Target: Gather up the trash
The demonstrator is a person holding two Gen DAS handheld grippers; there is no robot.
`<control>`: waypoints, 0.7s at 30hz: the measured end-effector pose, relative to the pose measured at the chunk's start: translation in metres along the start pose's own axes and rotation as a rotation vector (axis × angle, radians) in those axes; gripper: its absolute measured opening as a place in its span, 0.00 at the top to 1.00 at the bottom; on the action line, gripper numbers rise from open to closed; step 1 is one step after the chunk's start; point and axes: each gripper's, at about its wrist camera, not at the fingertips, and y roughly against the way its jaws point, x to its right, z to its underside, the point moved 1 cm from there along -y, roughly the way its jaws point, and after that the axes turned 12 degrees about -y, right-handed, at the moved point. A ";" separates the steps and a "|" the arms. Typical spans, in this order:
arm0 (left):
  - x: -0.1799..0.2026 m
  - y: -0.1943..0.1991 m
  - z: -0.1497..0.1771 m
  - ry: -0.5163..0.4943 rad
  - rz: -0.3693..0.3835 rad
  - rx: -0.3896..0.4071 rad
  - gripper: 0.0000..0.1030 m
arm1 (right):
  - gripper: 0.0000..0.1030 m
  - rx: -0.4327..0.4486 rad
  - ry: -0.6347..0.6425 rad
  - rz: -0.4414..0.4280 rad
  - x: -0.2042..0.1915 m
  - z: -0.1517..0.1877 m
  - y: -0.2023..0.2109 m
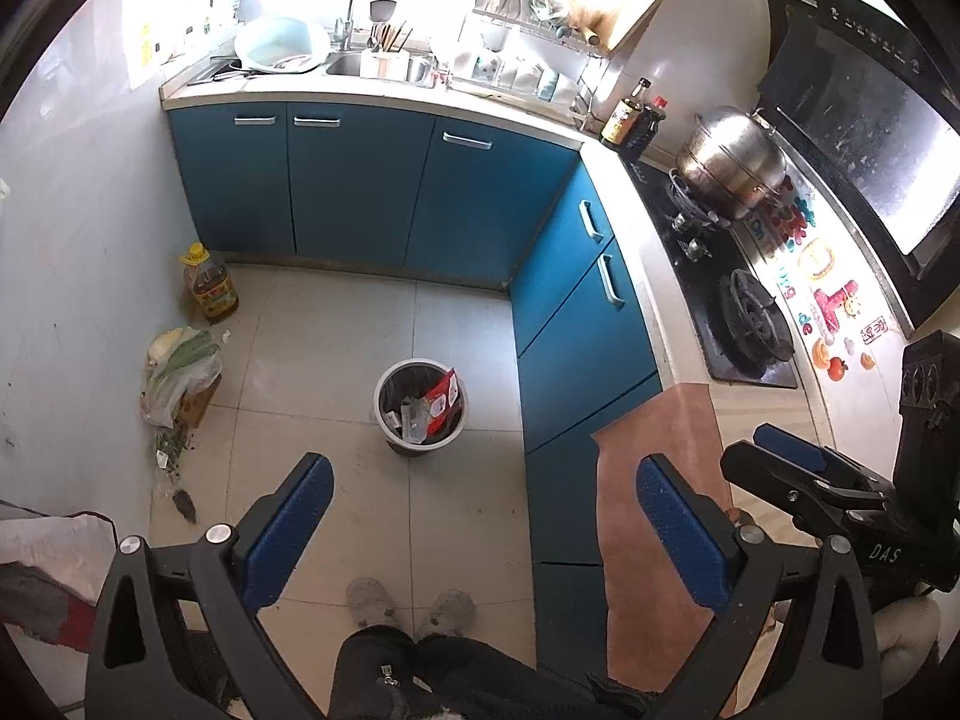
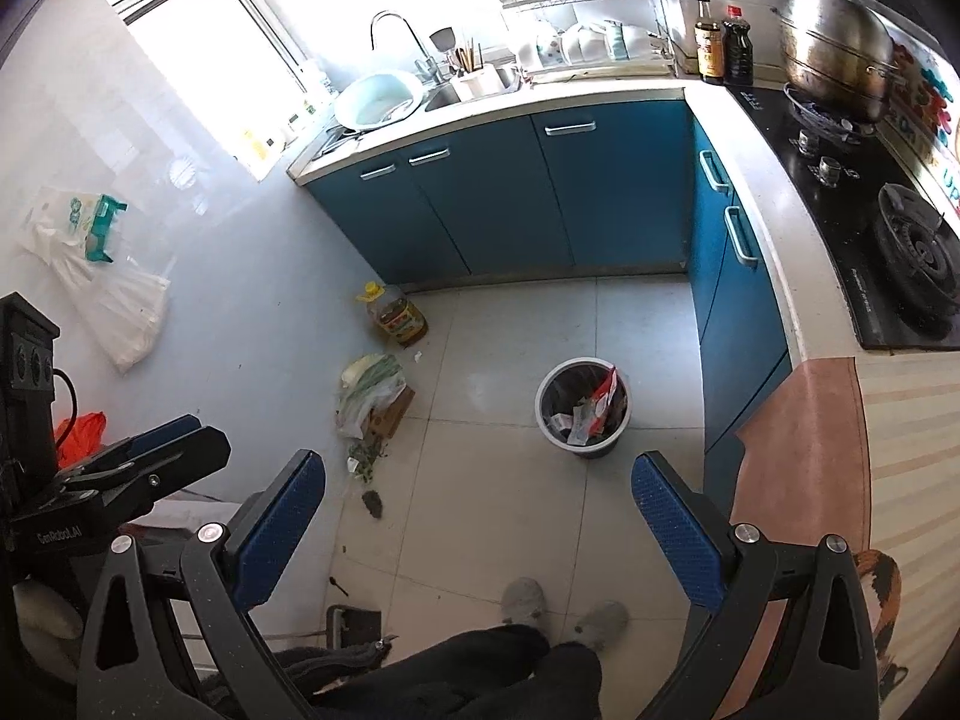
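Both sets of tongs are held high over a small kitchen floor, pointing down at it. The left tongs (image 1: 483, 531) stand wide apart with nothing between their blue padded fingers (image 1: 288, 531); the right tongs (image 2: 477, 531) are likewise spread wide and hold nothing. In the left wrist view the right tongs (image 1: 798, 468) show at the right edge, over the striped worktop (image 1: 762, 420); from that side angle I cannot tell their gap.

The task's things sit on the pale tiled floor (image 1: 336, 348). A round white-rimmed waste bin with a black liner (image 1: 420, 408) (image 2: 583, 405) stands near the middle of the floor, just in front of the blue cabinet doors (image 1: 360, 186). Inside it lie crumpled wrappers, among them a red and white packet (image 1: 444, 393) (image 2: 606, 393) leaning against the rim.

Against the left wall lies a clear plastic bag of green and white vegetable scraps (image 1: 177, 372) (image 2: 369, 387), resting on a brown cardboard box (image 2: 393, 414). Loose green leaf bits (image 1: 171, 450) (image 2: 366, 456) are scattered just in front of the bag, and a small dark scrap (image 1: 185, 504) (image 2: 373, 504) lies nearer the camera. A yellow-capped bottle of cooking oil (image 1: 209, 282) (image 2: 396, 315) stands upright beyond the bag, beside the cabinet corner.

On the black gas hob (image 1: 732, 276) a steel pot (image 1: 729, 159) sits on the far burner. The person's grey slippers (image 1: 408, 600) show at the bottom edge
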 end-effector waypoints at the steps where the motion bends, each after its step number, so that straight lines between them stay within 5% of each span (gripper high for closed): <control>1: 0.000 0.000 0.001 0.000 0.001 -0.002 0.00 | 0.00 -0.003 -0.001 -0.001 0.000 0.001 0.000; 21: 0.008 -0.002 0.003 -0.012 0.029 -0.041 0.00 | 0.00 -0.040 -0.007 -0.002 0.009 0.009 0.002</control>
